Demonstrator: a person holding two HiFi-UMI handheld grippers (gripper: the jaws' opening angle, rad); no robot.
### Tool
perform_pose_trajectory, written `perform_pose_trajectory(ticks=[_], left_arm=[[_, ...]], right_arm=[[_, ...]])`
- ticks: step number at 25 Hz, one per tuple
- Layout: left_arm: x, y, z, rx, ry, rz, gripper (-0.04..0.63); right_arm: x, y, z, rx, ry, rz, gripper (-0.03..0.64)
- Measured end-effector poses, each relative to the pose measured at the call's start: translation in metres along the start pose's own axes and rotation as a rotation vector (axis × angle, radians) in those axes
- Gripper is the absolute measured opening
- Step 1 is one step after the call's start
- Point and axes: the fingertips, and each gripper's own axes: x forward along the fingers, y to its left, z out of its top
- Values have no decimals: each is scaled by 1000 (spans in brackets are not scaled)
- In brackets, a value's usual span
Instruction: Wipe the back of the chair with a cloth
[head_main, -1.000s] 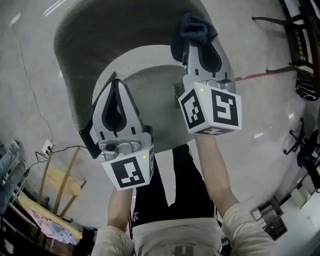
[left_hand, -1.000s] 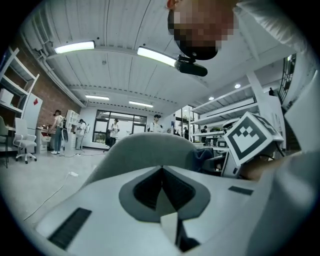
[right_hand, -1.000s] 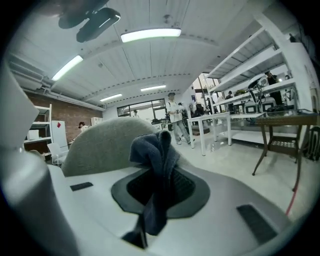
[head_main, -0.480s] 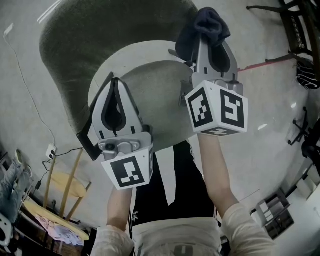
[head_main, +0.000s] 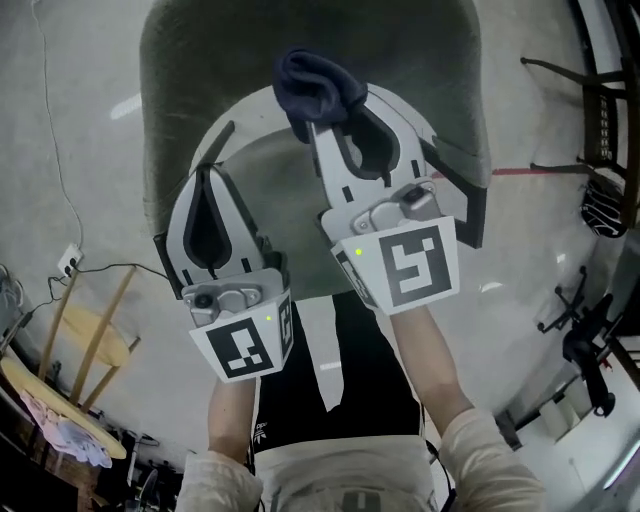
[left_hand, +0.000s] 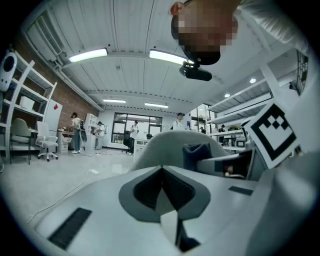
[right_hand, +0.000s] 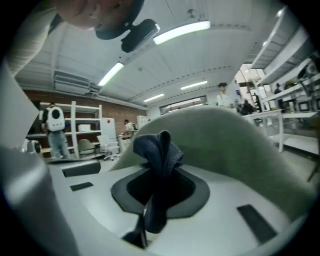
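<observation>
The chair has a grey-green curved back (head_main: 200, 60) and a pale seat (head_main: 290, 210), and fills the upper middle of the head view. My right gripper (head_main: 316, 118) is shut on a dark blue cloth (head_main: 312, 82), which is bunched over the inner face of the chair back near its middle. In the right gripper view the cloth (right_hand: 159, 150) sticks up between the jaws, with the chair back (right_hand: 230, 150) right behind it. My left gripper (head_main: 207, 172) is shut and empty above the seat's left side. From the left gripper view, the chair back (left_hand: 167, 142) and the cloth (left_hand: 197, 154) are ahead.
A wooden stool (head_main: 90, 345) and a cable with a socket (head_main: 68, 265) are on the floor at the left. Dark chairs (head_main: 600, 110) and an office chair base (head_main: 585, 335) stand at the right. People (left_hand: 75, 131) stand far off in the room.
My right gripper has carried the cloth leftward along the chair back, from its right side toward the middle. The left gripper has stayed about where it was, shut.
</observation>
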Motion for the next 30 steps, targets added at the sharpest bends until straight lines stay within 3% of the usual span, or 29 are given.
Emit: perform_pose_trajectory(ticks=[5,11,15,21,30], left_arm=[[-35,45,-2,-30,-4,124,14],[-80,78,-26,-94,39,274,14],[-93,82,-29,-110,31,330,14],[-103,88,-32,-149,11,384,14],[-103,89,-32,-137,11,373,15]], right_arm=[[23,85,-29,-29,59,297,58],[16,161,-71,-38,144,539,58],[7,192,-87,-58,179,652,58],[8,215,-99,-91,191,733,58],[25,213,-98,-115,166,711,58]])
